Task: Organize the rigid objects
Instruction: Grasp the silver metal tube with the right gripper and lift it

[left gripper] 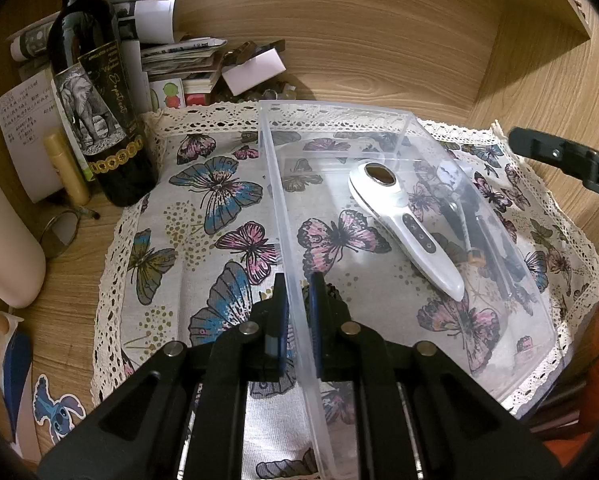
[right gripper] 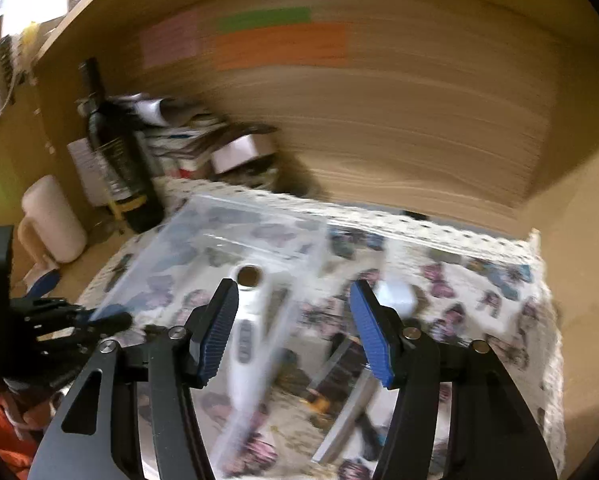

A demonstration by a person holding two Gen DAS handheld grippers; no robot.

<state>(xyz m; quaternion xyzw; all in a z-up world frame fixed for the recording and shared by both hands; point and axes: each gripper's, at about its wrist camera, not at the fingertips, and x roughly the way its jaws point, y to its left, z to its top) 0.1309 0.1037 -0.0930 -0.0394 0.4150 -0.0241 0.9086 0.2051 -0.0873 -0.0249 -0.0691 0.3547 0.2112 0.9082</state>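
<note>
A clear plastic bin [left gripper: 283,200] lies on the butterfly cloth [left gripper: 203,216]. My left gripper [left gripper: 299,320] is shut on the bin's left wall near its front. Inside the bin lies a white handheld device [left gripper: 403,232] with a dark round head and buttons, beside dark slim tools [left gripper: 475,236]. My right gripper [right gripper: 295,332] is open and empty, hovering over the bin [right gripper: 219,240] above the white device [right gripper: 251,340]; its view is blurred. It also shows at the right edge of the left wrist view [left gripper: 559,160].
A dark wine bottle [left gripper: 95,96] stands at the back left beside a yellow tube [left gripper: 65,168], papers [left gripper: 179,56] and a pink mug [left gripper: 7,248]. Wooden walls [left gripper: 379,48] close the back and right. A Stitch sticker [left gripper: 59,412] lies front left.
</note>
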